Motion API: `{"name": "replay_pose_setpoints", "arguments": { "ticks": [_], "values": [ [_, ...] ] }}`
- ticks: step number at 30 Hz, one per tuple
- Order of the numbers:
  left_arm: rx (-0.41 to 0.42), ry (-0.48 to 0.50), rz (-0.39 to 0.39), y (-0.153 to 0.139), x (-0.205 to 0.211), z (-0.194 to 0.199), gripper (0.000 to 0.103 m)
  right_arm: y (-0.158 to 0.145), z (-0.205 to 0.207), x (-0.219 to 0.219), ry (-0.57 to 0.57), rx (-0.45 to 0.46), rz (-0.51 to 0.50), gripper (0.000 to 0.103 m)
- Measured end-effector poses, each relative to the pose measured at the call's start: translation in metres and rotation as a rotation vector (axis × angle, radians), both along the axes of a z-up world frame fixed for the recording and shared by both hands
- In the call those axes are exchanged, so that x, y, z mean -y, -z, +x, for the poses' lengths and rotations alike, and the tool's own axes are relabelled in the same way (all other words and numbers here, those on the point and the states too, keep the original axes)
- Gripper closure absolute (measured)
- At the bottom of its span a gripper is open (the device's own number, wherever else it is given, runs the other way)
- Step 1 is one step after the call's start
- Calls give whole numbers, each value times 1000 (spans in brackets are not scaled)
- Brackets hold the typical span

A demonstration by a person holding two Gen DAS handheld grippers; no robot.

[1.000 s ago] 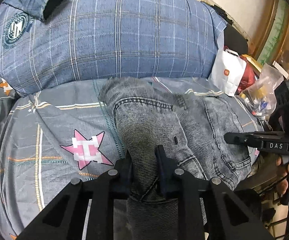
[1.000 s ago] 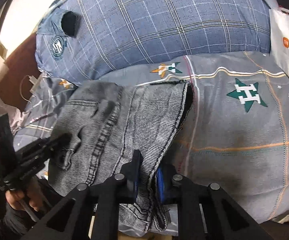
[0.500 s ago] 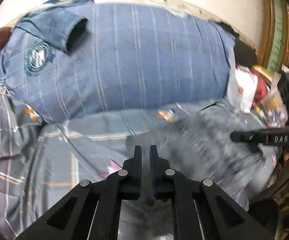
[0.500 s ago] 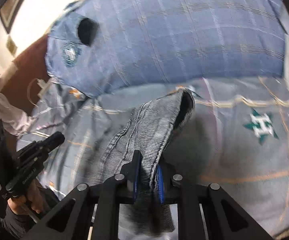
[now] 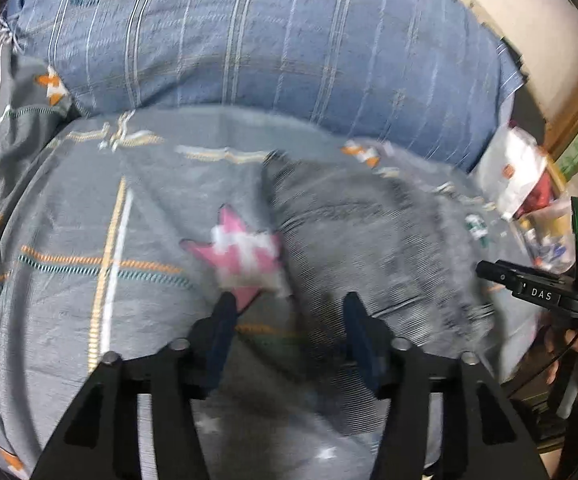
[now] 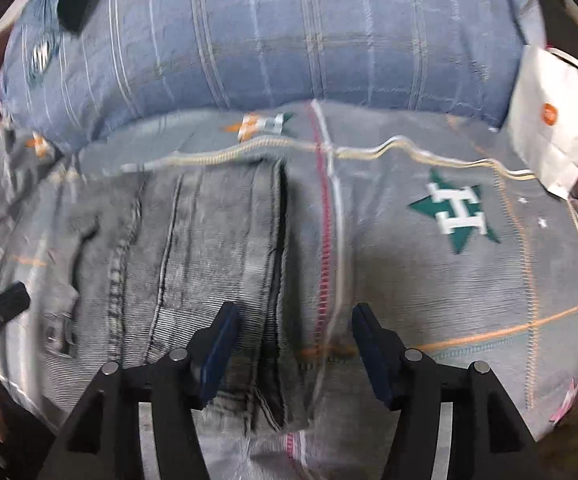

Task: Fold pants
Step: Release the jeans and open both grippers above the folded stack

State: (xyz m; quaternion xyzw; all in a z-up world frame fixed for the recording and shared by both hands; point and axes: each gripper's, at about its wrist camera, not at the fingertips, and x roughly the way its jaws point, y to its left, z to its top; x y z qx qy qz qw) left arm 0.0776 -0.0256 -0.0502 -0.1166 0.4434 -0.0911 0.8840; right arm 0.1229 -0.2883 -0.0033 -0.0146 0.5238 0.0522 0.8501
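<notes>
Both grippers' fingers opening, holding nothing; jeans (image 6: 209, 248) seams sharp (right view only).

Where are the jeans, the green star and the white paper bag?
jeans (image 6: 209, 240), right wrist view, middle of the folded denim.
green star (image 6: 455, 212), right wrist view, white H at its centre.
white paper bag (image 6: 549, 128), right wrist view, front face.

My matte black left gripper (image 5: 289, 312) and right gripper (image 6: 295, 320) are showing blue-padded fingers (image 6: 221, 344), silver screws (image 6: 109, 368), white "DAS" lettering.
</notes>
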Motion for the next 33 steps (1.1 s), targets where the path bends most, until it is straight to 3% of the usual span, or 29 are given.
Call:
{"name": "replay_pose_setpoints", "arguments": {
  "ticks": [2,5,9,12,15,19,23,33],
  "values": [
    [45,-4,-23,-17,9,-5,29,-27,-8,9,13,54,83,41],
    [96,-29,-27,-42,22,-14,22,-66,-28,13,8,143,211,39],
    [104,-93,52,-64,40,-27,15,-93,-58,-3,-26,218,175,20],
    [92,-99,82,-67,53,-36,15,-88,-76,-13,-33,209,127,13],
    [88,-110,114,-64,61,-49,15,-64,-84,-22,-33,164,65,10],
    [93,-103,173,-62,69,-60,15,-48,-91,-21,-7,126,90,10],
    [122,-106,228,-68,73,-68,15,-56,-98,-24,-11,155,71,10],
    [152,-90,243,-80,79,-82,15,-65,-106,-24,-14,170,12,10]
  ]
}}
